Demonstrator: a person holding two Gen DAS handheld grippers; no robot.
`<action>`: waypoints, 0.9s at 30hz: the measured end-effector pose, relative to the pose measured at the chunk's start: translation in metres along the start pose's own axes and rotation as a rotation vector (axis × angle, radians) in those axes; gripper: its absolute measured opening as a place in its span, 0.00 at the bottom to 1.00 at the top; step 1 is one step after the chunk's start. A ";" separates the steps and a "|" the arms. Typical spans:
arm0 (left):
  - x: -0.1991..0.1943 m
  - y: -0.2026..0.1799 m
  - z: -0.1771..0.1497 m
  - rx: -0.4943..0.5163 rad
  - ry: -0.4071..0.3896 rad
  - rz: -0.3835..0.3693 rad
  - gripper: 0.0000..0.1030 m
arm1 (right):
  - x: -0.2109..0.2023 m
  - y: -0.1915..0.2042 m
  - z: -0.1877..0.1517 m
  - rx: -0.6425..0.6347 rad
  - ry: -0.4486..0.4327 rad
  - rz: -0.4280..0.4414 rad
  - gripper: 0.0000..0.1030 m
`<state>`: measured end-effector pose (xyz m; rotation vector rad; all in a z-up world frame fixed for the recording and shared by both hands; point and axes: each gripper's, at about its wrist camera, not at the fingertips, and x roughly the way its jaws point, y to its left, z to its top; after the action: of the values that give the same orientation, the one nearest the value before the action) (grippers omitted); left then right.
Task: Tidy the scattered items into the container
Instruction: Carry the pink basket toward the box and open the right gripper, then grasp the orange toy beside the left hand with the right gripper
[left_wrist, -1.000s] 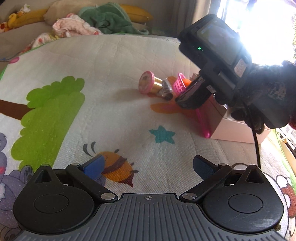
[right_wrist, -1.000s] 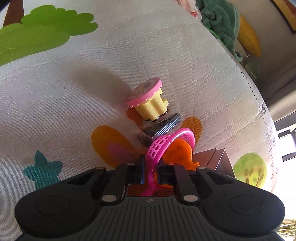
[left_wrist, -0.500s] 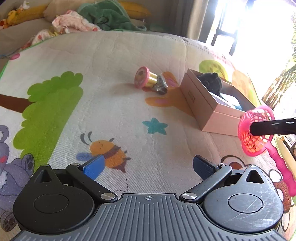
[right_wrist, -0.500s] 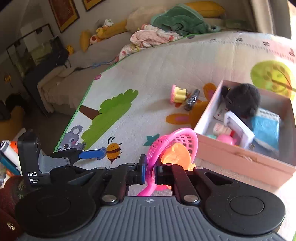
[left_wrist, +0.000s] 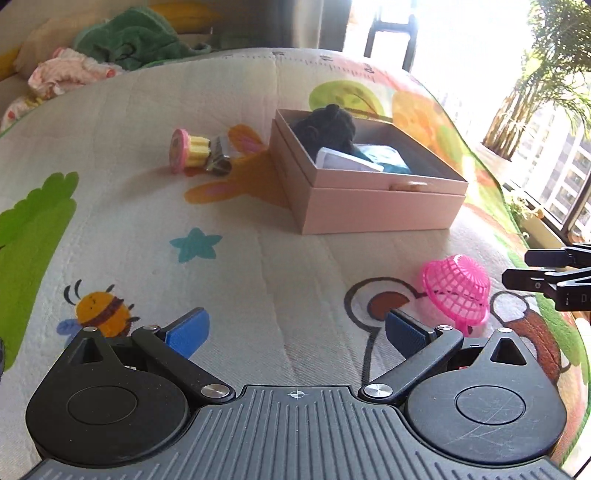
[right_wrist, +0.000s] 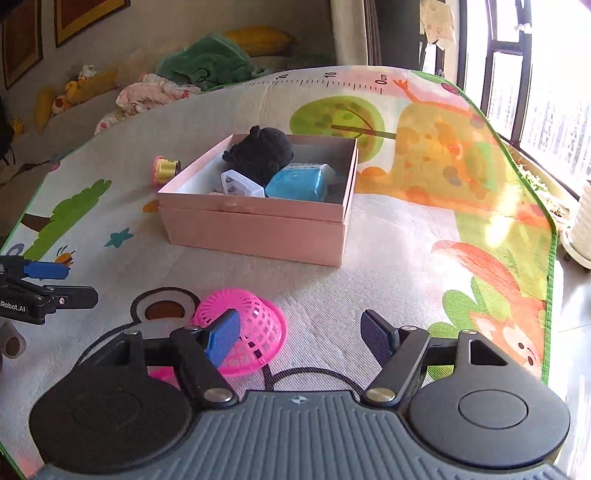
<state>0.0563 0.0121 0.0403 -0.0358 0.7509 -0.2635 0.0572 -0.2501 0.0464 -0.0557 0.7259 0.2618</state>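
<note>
A pink cardboard box (left_wrist: 384, 206) (right_wrist: 258, 225) stands on the play mat, holding a black plush toy (right_wrist: 262, 151), a blue packet (right_wrist: 299, 182) and a white item (right_wrist: 240, 184). A pink mesh toy net (right_wrist: 255, 332) (left_wrist: 458, 293) lies on its side on the mat in front of the box. My right gripper (right_wrist: 301, 338) is open and empty, its left finger just over the net. My left gripper (left_wrist: 295, 330) is open and empty, to the left of the net. A yellow toy cupcake with pink top (left_wrist: 186, 149) and a small metallic object (left_wrist: 219, 158) lie left of the box.
The mat (right_wrist: 424, 258) ends at a green border on the right, with bare floor and a window beyond. Clothes and plush toys (right_wrist: 184, 74) are piled at the far edge. The right gripper's fingers show at the right in the left wrist view (left_wrist: 550, 269).
My right gripper carried the pink net away from the cupcake, past the box, opened and let it go; the net now lies on the mat in front of the box.
</note>
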 end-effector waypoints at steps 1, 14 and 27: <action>-0.002 -0.007 0.000 0.029 -0.002 -0.022 1.00 | -0.002 -0.001 -0.006 -0.001 0.004 0.004 0.71; -0.018 -0.026 -0.014 0.093 0.017 0.019 1.00 | -0.036 0.003 -0.025 -0.047 -0.060 0.069 0.74; -0.032 0.003 -0.031 0.036 0.034 0.055 1.00 | -0.035 0.078 -0.019 -0.318 0.143 0.719 0.32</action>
<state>0.0140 0.0247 0.0385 0.0231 0.7797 -0.2252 -0.0003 -0.1848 0.0584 -0.1156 0.8217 1.0690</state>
